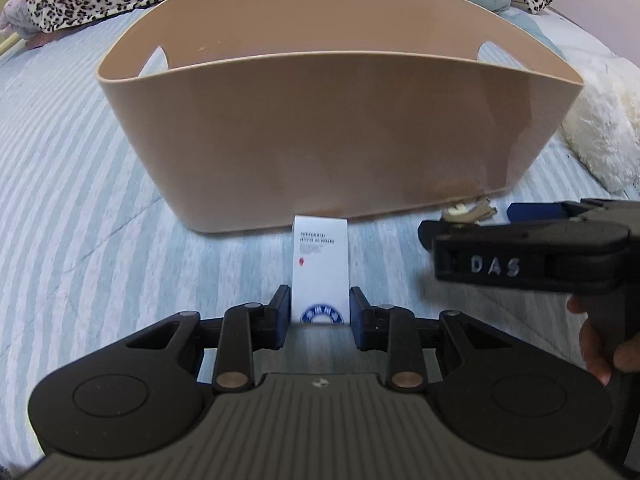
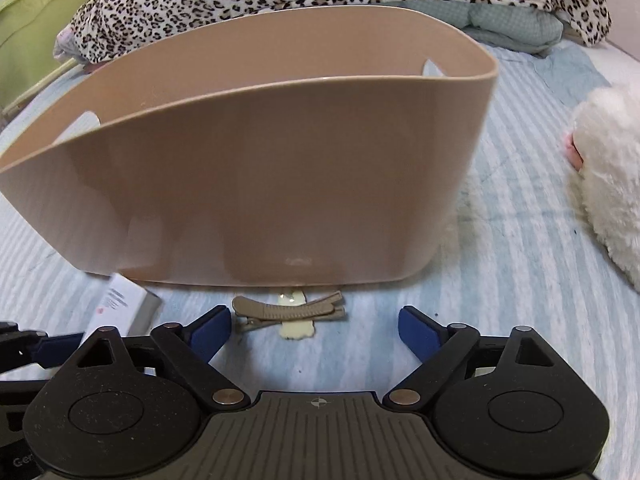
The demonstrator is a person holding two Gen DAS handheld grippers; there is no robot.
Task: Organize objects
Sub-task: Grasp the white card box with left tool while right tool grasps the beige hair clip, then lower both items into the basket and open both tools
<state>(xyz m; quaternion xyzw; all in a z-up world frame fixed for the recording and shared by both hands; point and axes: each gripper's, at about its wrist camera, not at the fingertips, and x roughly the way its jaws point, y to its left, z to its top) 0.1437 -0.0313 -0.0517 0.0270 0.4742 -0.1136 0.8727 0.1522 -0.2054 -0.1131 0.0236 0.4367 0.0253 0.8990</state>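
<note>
So the left gripper (image 1: 319,314) has its jaws clamped on the white box (image 1: 320,264), while the right gripper (image 2: 314,330) sits wide open by the hair clip (image 2: 288,310), tan basket (image 2: 256,168) just behind.

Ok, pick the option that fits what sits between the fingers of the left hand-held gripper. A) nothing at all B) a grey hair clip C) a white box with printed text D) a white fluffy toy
C: in the left wrist view the left hand-held gripper has its fingers on both sides of the white box, while the hair clip lies on the bed before the open right hand-held gripper.
</note>
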